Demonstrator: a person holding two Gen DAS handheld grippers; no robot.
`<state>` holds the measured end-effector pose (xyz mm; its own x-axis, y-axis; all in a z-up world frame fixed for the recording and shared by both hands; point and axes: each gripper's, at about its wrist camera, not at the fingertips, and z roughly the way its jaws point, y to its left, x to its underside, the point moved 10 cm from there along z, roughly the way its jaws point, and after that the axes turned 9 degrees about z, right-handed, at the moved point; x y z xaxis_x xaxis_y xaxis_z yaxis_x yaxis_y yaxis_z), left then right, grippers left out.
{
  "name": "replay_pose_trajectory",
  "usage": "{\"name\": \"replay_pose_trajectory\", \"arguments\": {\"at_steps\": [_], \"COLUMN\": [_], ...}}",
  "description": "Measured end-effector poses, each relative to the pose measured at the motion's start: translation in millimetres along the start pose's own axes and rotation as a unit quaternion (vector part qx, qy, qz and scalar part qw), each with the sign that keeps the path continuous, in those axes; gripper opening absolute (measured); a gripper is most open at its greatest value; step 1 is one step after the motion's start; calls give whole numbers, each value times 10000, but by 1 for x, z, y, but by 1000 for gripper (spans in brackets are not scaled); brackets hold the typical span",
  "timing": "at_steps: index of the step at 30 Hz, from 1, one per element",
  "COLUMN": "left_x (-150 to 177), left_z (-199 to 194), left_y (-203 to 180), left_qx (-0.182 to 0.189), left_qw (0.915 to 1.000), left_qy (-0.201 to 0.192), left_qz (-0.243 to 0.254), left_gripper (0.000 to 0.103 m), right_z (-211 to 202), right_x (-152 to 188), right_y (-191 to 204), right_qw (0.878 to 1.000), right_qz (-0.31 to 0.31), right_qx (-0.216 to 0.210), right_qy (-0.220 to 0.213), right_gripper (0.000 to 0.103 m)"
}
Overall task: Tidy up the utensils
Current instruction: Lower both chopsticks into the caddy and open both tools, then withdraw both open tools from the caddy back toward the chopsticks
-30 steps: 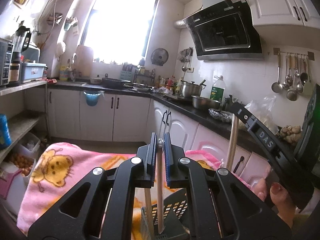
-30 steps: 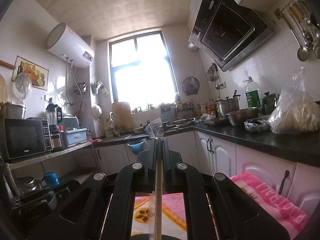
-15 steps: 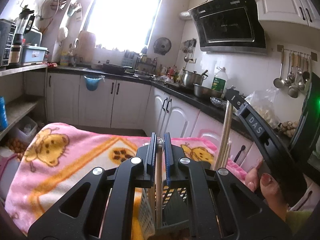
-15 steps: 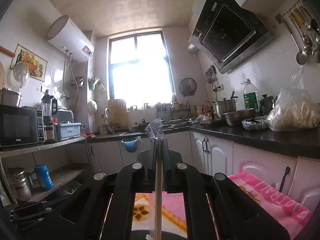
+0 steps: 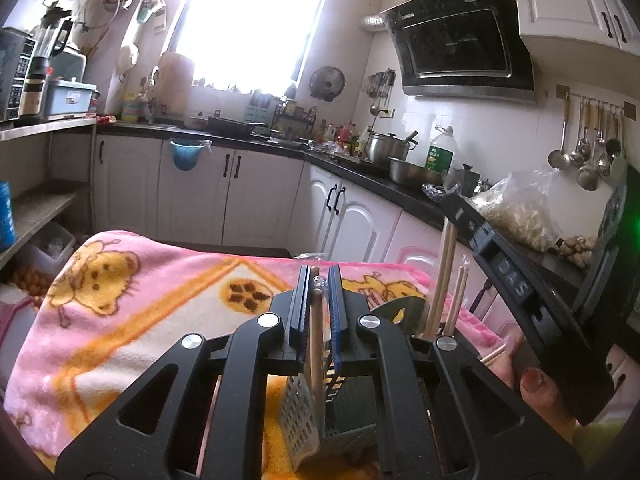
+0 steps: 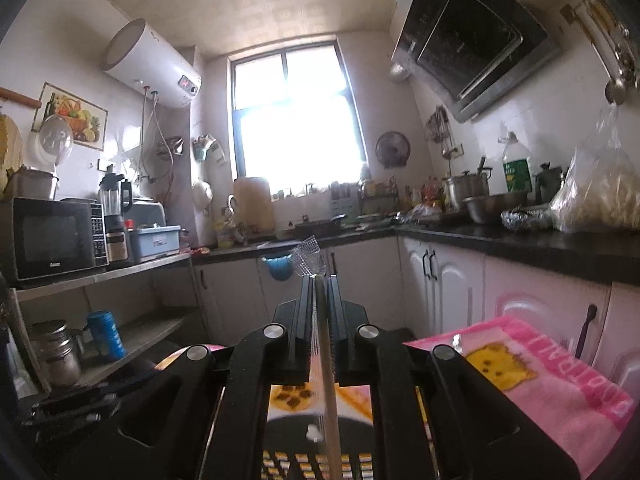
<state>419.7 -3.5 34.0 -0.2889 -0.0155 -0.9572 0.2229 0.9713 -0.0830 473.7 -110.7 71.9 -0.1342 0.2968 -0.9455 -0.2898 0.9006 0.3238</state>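
Observation:
My left gripper (image 5: 319, 280) is shut on upright wooden chopsticks (image 5: 316, 340) whose lower ends reach into a grey slotted utensil basket (image 5: 300, 412) on the pink blanket (image 5: 132, 300). My right gripper (image 6: 319, 278) is shut on another pair of wooden chopsticks (image 6: 329, 380) in a clear wrapper, held upright over the same basket (image 6: 312, 464). In the left wrist view the right gripper's body (image 5: 516, 284) stands at the right, its chopsticks (image 5: 442, 280) pointing down into the basket.
The pink cartoon blanket (image 6: 540, 364) covers the work surface. A black counter (image 5: 400, 192) with pots, an oil bottle and a plastic bag runs along the right. White cabinets (image 5: 200, 192) stand behind. Shelves with a microwave (image 6: 52, 236) and jars are at the left.
Both grippers have tilted and lowered over the basket. More of the blanket and basket shows in the left view; the right gripper's chopsticks now reach into the basket.

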Motion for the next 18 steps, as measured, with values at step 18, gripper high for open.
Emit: {"name": "replay_pose_trajectory", "arguments": {"at_steps": [18], "left_x": [4], "left_z": [-10], "left_y": [9], "left_qx": [-118], "left_qw": [9997], "left_qy": [86], "left_qz": [-182], "left_gripper": [22], "right_z": [-66], "right_x": [8], "right_y": [-19], "right_qw": [9978], "right_qz": [181], "right_qx": [102], "right_qy": [635], "right_gripper": [38]}}
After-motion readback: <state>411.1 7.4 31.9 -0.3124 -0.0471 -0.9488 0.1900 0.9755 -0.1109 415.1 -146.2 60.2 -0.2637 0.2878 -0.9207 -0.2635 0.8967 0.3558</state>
